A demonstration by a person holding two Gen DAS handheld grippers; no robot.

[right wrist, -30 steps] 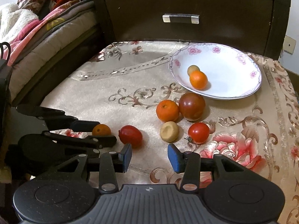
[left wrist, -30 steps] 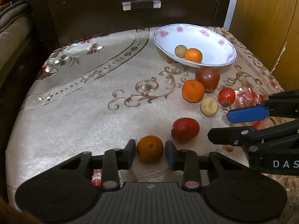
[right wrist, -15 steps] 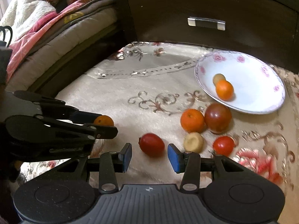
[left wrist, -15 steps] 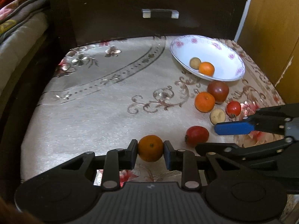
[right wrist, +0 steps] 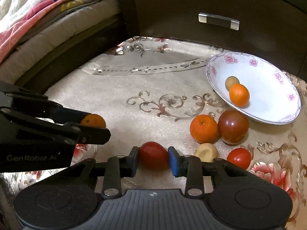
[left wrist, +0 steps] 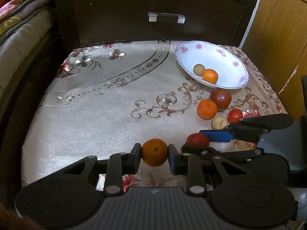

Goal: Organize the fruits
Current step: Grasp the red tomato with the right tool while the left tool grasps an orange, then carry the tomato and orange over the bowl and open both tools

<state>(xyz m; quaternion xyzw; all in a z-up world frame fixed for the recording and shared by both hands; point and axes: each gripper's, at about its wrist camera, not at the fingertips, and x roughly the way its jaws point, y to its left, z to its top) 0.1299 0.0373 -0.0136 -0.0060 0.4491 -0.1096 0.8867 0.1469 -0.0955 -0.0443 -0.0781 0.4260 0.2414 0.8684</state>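
My left gripper (left wrist: 154, 152) is shut on a small orange (left wrist: 154, 152) just above the patterned cloth near its front edge. To its right, my right gripper (right wrist: 153, 156) is shut on an oblong red tomato (right wrist: 153, 155) low over the cloth. Each gripper shows in the other's view: the left gripper (right wrist: 94, 123) with its orange (right wrist: 93, 120), the right gripper (left wrist: 193, 140) with its tomato (left wrist: 197, 139). The white flowered plate (left wrist: 224, 63) at the back right holds a small tan fruit (left wrist: 198, 69) and an orange (left wrist: 210, 76).
Loose in front of the plate (right wrist: 264, 88) lie an orange (right wrist: 204, 128), a dark tomato (right wrist: 233, 126), a tan fruit (right wrist: 205, 152) and a small red tomato (right wrist: 238, 158). A dark drawer front (left wrist: 166, 17) stands behind, bedding (right wrist: 38, 28) left, a wooden cabinet (left wrist: 278, 28) right.
The left gripper closed on the small orange and has kept it. The right gripper moved left to the oblong red tomato and its fingers closed on it.
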